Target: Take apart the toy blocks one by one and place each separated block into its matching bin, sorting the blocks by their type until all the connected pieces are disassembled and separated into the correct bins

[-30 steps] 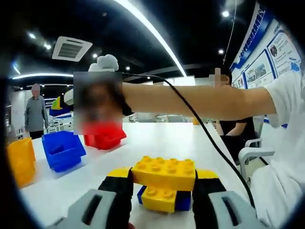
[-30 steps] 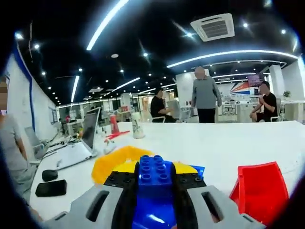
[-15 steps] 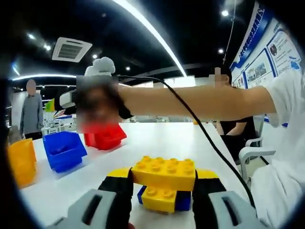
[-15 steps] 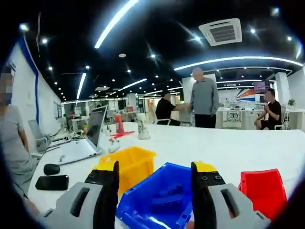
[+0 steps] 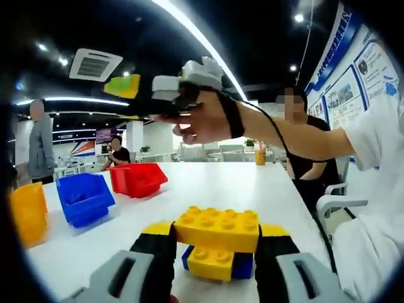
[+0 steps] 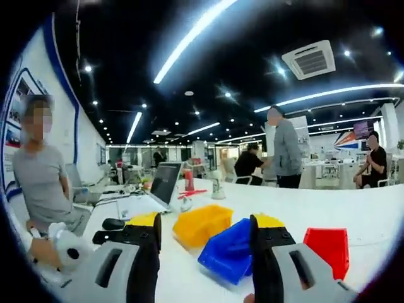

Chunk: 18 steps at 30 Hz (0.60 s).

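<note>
My left gripper (image 5: pixel 214 255) is shut on a stack of toy blocks: a wide yellow brick (image 5: pixel 218 227) on top, a smaller yellow block (image 5: pixel 208 264) and a blue one (image 5: pixel 243 268) below, just above the white table (image 5: pixel 208 183). A yellow bin (image 5: pixel 28 214), a blue bin (image 5: pixel 85 197) and a red bin (image 5: pixel 139 178) stand in a row at the left. A person's hand (image 5: pixel 205 120) holds the right gripper high above them. In the right gripper view, my right gripper (image 6: pixel 202 249) is open with nothing between its jaws, raised behind the yellow bin (image 6: pixel 202 224), blue bin (image 6: pixel 230 249) and red bin (image 6: pixel 328 246).
A laptop (image 6: pixel 161 183), a mouse (image 6: pixel 113 223) and bottles (image 6: pixel 218 186) lie on the far part of the table. A person sits beside it (image 6: pixel 41 173); others stand or sit behind (image 6: pixel 287 154). A cable (image 5: pixel 290 196) hangs from the raised arm.
The right gripper opened and let go of the blue brick over the blue bin, then rose and drew back. The left gripper and its block stack have not moved.
</note>
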Motion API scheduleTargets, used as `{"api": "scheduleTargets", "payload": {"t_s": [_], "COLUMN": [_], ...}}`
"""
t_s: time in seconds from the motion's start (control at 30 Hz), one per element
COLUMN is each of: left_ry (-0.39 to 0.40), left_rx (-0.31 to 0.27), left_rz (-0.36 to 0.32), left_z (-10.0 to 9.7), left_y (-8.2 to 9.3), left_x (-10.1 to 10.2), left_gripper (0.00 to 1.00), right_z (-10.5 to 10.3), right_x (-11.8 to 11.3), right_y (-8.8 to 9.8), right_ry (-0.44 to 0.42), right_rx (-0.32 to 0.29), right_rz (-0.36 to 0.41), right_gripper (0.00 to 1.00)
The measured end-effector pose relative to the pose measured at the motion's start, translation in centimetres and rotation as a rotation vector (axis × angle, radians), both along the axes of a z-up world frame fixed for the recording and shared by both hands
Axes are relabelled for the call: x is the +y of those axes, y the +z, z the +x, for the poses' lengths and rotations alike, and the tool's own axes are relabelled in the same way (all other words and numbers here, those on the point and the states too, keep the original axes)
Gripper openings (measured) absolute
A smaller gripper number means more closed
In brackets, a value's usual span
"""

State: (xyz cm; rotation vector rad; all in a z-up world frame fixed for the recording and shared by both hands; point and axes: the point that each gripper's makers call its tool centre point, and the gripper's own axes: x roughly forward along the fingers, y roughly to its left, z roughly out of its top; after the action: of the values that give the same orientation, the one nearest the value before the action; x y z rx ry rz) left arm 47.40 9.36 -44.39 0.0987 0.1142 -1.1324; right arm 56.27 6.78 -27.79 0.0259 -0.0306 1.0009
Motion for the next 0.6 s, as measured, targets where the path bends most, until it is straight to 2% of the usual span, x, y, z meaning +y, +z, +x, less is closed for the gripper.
{"api": "scheduleTargets", "payload": {"t_s": [0.17,0.2,0.23,0.27,0.3,0.37,0.4,0.43,0.5,0.6], "left_ry": [0.003,-0.016,-0.001,0.022,0.014,0.005,-0.008,-0.012,-0.018,-0.017], "left_rx": [0.006,-0.056,-0.051,-0.042,-0.043,-0.040,-0.038,-0.035,-0.020,-0.010], "left_rz": [0.029,0.037,0.058,0.070,0.072,0.090,0.067,0.073,0.087,0.089], "left_z": [-0.1,-3.5,-4.2,-4.0,-4.1,-4.1,-4.3,-4.5,-5.1,-5.7], "left_y": [-0.5,0.1,-0.2,-0.5,-0.6,-0.9,-0.6,-0.7,-1.0,-1.2], "left_x": [0.2,-2.9,-3.2,-3.0,-3.2,-2.9,-2.9,-2.6,-2.8,-3.0], "left_gripper": [0.50,0.50,0.51,0.51,0.51,0.51,0.50,0.50,0.46,0.45], "right_z": [-3.0,-3.5,-3.9,-4.3,-4.7,-5.4,-5.8,-6.3,-7.0,-9.1], "right_x": [-2.7,-3.1,-3.5,-3.7,-4.0,-4.3,-4.3,-4.2,-4.1,-3.1], "right_y": [-0.5,-0.7,-0.8,-1.0,-1.3,-2.0,-2.5,-3.0,-3.6,-5.0], "right_ry": [0.006,0.008,0.010,0.011,0.015,0.025,0.033,0.049,0.067,0.157], "right_rx": [-0.003,-0.001,0.001,0.003,0.006,0.013,0.016,0.020,0.021,0.033], "right_rz": [0.013,0.017,0.022,0.027,0.029,0.025,0.019,0.007,-0.003,-0.035], "right_gripper": [0.55,0.55,0.55,0.54,0.54,0.53,0.53,0.53,0.53,0.53]}}
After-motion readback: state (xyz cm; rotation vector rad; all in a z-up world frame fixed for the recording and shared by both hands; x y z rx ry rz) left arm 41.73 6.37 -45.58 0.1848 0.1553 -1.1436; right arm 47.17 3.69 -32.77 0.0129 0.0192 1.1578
